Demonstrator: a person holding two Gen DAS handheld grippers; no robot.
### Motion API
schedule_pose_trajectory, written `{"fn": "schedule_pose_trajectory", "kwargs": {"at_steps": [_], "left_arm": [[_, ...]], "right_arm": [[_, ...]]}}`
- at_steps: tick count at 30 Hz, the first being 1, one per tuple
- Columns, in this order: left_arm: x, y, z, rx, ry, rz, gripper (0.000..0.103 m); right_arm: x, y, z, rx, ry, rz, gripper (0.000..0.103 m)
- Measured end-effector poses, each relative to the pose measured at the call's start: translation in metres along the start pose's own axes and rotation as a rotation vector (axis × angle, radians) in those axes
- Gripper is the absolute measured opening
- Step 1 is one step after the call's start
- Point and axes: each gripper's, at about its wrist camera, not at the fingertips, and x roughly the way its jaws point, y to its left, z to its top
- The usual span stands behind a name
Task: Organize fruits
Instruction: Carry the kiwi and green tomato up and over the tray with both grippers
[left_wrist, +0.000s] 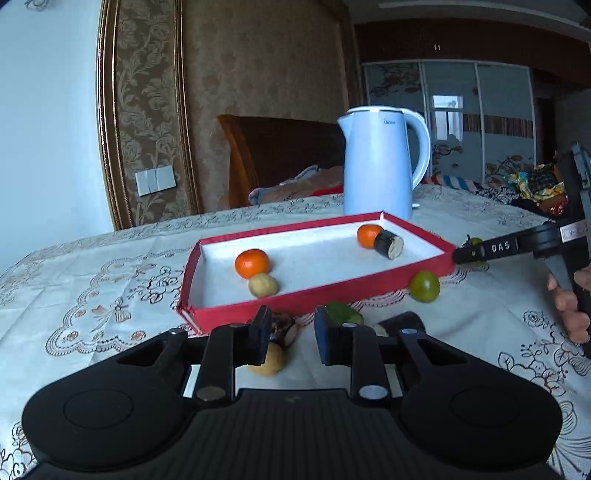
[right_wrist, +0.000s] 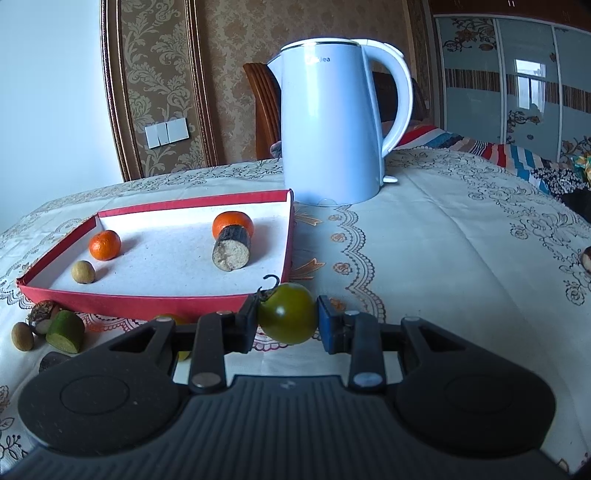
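A red tray (left_wrist: 317, 295) (right_wrist: 129, 304) with a white floor holds two oranges (left_wrist: 252, 263) (left_wrist: 369, 235), a small tan fruit (left_wrist: 263, 285) and a dark-skinned cut piece (left_wrist: 388, 244) (right_wrist: 232, 247). My right gripper (right_wrist: 286, 314) is shut on a green tomato (right_wrist: 288, 317) at the tray's near right corner; the left wrist view shows that gripper (left_wrist: 465, 253) from the side. My left gripper (left_wrist: 291, 332) hovers before the tray's front wall, its pads close together with nothing between them. Beyond its fingers lie a brown fruit (left_wrist: 282, 326), a tan fruit (left_wrist: 266, 362) and a green cut piece (left_wrist: 341, 314).
A pale blue kettle (left_wrist: 380, 162) (right_wrist: 328, 125) stands behind the tray. A green-yellow citrus (left_wrist: 424, 287) and a dark piece (left_wrist: 402, 321) lie on the lace tablecloth (left_wrist: 92, 295) in front. A person's hand (left_wrist: 569, 302) grips the right tool. A chair stands behind the table.
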Motion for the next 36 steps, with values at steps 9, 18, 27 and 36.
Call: {"fn": "schedule_pose_trajectory", "kwargs": {"at_steps": [9,18,27,36], "left_arm": [[0.033,0.017,-0.001,-0.088,0.179,0.014,0.029],[0.050,0.017,-0.002,-0.062,0.216,0.064,0.025],[0.039,0.012,0.006,-0.034,0.165,0.073,0.025],[0.053,0.024,0.034,-0.120,0.156,0.066,0.025]], "right_arm": [[0.002,-0.001,0.000,0.009,0.009,0.010,0.031],[0.002,-0.001,-0.001,0.010,0.009,0.011,0.031],[0.000,0.000,0.000,0.009,-0.004,0.010,0.031],[-0.005,0.015,0.008,-0.034,-0.039,0.004,0.031]]}}
